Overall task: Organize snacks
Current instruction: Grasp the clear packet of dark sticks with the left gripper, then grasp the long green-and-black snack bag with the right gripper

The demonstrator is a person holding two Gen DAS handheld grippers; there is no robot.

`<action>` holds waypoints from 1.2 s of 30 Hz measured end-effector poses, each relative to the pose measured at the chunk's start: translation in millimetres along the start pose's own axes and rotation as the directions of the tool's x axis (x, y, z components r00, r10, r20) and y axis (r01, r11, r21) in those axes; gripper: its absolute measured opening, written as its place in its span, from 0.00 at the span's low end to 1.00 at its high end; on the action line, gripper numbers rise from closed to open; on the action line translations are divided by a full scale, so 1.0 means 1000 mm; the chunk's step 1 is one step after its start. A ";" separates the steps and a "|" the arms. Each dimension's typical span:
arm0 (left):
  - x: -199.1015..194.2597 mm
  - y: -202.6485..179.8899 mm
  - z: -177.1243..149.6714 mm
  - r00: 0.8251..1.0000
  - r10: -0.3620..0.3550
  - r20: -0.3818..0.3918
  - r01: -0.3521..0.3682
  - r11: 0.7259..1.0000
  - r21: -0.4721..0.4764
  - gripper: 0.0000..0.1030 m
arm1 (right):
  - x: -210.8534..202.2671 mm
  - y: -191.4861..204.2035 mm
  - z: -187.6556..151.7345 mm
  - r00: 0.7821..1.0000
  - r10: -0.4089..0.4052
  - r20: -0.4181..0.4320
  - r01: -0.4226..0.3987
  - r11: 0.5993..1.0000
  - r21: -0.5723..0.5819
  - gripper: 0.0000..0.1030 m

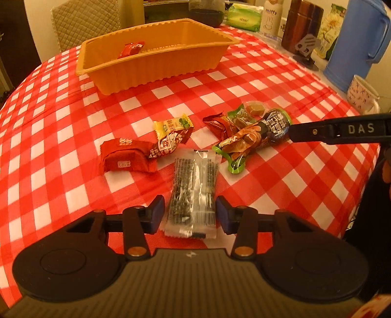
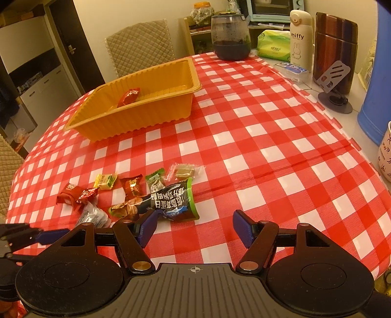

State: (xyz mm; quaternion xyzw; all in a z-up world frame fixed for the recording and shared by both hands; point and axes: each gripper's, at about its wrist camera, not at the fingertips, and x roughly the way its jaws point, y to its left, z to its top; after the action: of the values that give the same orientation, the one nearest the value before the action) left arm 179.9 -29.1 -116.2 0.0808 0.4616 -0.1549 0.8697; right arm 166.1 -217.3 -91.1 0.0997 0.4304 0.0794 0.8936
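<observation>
A clear packet with black contents (image 1: 193, 186) lies lengthwise on the checked cloth, and my left gripper (image 1: 189, 212) is shut on its near end, one blue pad against each side. Beyond it lie a red packet (image 1: 124, 159), a yellow-green candy (image 1: 172, 126) and a dark green-edged packet (image 1: 264, 132). The orange tray (image 1: 158, 71) at the back holds one red candy (image 1: 130, 49). My right gripper (image 2: 194, 227) stands open just above the cloth with bare cloth between its pads. Its left finger sits by the dark green-edged packet (image 2: 171, 200). The tray (image 2: 136, 117) is far left.
Along the right edge stand a blue jug (image 1: 354, 44), a patterned mug (image 1: 361, 95), a brown flask (image 1: 300, 24) and a phone stand (image 1: 306, 49). A white bottle (image 1: 270, 17), a tissue pack (image 1: 243, 16) and a dark jar (image 2: 229, 36) are behind. A quilted chair (image 2: 139, 46) is beyond the tray.
</observation>
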 end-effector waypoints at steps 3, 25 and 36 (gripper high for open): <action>0.002 -0.002 0.002 1.000 0.005 0.009 -0.006 1.000 0.006 0.37 | 0.002 0.004 0.000 1.000 0.008 -0.009 -0.009 0.999 -0.047 0.66; -0.030 0.011 -0.026 1.000 -0.005 0.011 0.006 0.995 -0.099 0.34 | 0.052 0.070 -0.007 0.990 0.074 -0.121 -0.142 0.601 -0.787 0.45; -0.026 0.011 -0.032 1.000 0.011 0.016 -0.009 0.993 -0.117 0.35 | 0.028 0.057 -0.016 0.977 0.110 -0.183 -0.198 0.789 -0.581 0.38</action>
State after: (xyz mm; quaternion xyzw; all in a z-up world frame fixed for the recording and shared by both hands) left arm 145.6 -4.9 -112.8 0.0307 0.4621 -0.1241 0.8776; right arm 167.1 -154.2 -108.1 -0.1570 0.4355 0.2899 0.8376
